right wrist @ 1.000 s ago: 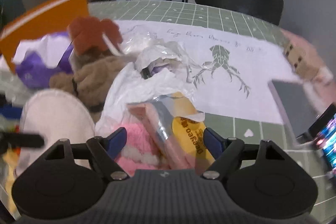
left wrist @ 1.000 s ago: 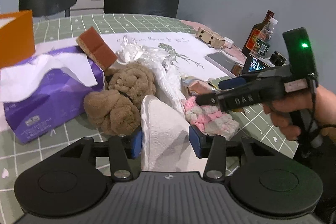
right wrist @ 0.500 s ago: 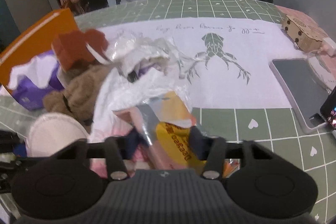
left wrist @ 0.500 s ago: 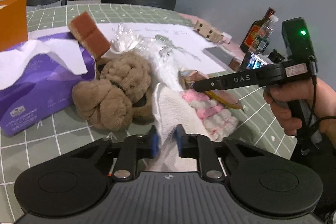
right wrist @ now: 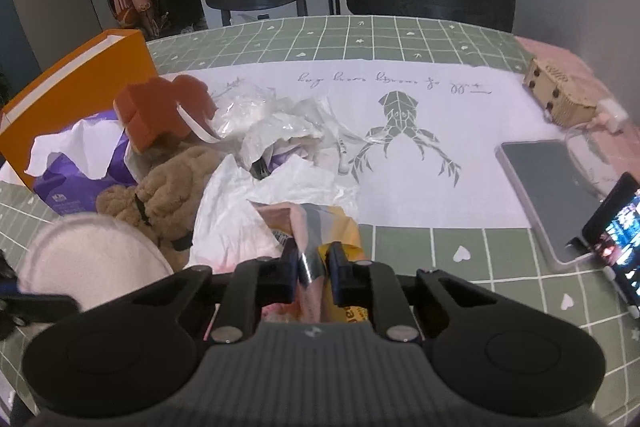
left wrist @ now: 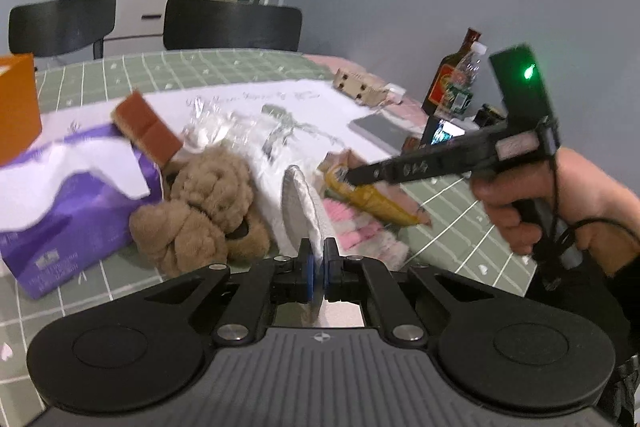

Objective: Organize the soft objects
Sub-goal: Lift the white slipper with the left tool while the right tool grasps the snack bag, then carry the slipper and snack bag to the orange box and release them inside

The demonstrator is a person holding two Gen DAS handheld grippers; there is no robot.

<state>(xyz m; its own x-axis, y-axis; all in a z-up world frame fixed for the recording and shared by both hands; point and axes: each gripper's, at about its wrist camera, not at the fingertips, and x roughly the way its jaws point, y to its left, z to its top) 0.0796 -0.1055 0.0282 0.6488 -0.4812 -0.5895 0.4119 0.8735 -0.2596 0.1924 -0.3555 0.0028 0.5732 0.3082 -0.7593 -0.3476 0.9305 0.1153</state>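
My left gripper (left wrist: 319, 265) is shut on a white fluffy slipper (left wrist: 304, 207), held edge-up over the table; the slipper also shows in the right wrist view (right wrist: 92, 263). My right gripper (right wrist: 313, 269) is shut on a yellow and pink snack packet (right wrist: 320, 227), which also shows in the left wrist view (left wrist: 372, 199). A brown plush toy (left wrist: 204, 203) lies left of the slipper. A pink and white fuzzy item (left wrist: 360, 235) lies under the packet. Crumpled white plastic bags (right wrist: 280, 147) sit behind.
A purple tissue pack (left wrist: 60, 195) and an orange box (right wrist: 76, 95) stand at the left, with a brown sponge (left wrist: 146, 127) on top. A tablet (right wrist: 552, 187), a phone (right wrist: 616, 227), a wooden box (right wrist: 560, 95) and bottles (left wrist: 456, 79) are at the right. Two black chairs stand behind the table (right wrist: 400, 35).
Both grippers closed: the left on the white slipper, the right on the snack packet. Both have lifted their items a little and the slipper has turned on edge.
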